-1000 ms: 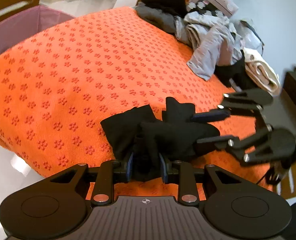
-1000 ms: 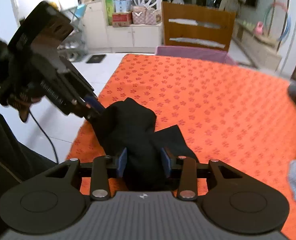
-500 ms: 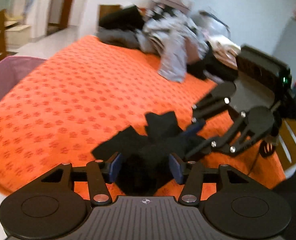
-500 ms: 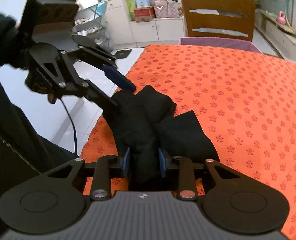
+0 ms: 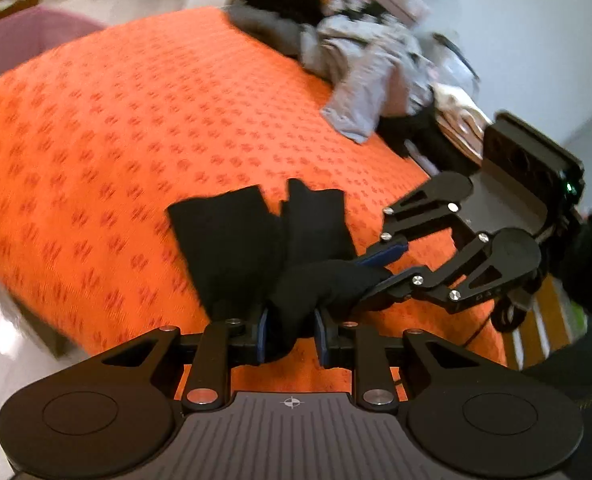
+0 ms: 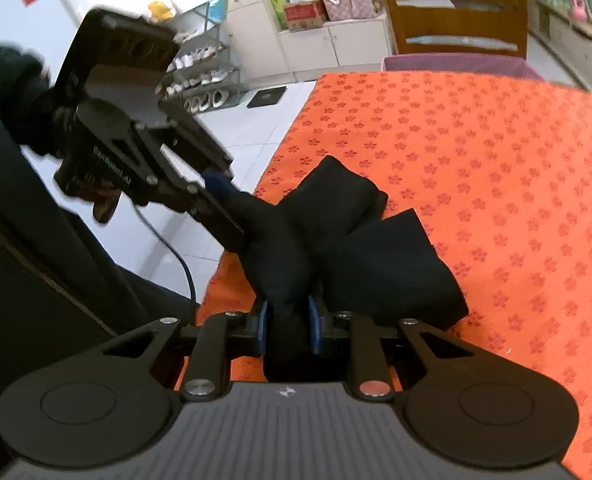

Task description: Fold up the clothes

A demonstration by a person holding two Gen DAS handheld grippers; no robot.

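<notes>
A black garment [image 5: 251, 240] lies bunched at the near edge of the orange flower-print cover [image 5: 135, 120]; it also shows in the right wrist view [image 6: 368, 252]. My left gripper [image 5: 289, 332] is shut on a bunched end of the black garment, lifted a little off the cover. My right gripper [image 6: 287, 330] is shut on the other bunched end. The right gripper shows in the left wrist view [image 5: 380, 268], the left gripper in the right wrist view [image 6: 223, 200]. The two grippers hold the cloth close together.
A pile of grey, black and cream clothes [image 5: 368, 68] lies at the far end of the cover. A purple bin [image 5: 23, 40] stands beyond the far left edge. A wooden chair [image 6: 456, 12] and white cabinets [image 6: 316, 44] stand behind. White floor tiles [image 6: 263, 120] lie beside the cover.
The left gripper opened briefly on the cloth and has closed on it again. Both grippers have lifted the bunched ends, and the garment's two flaps now spread flatter on the cover.
</notes>
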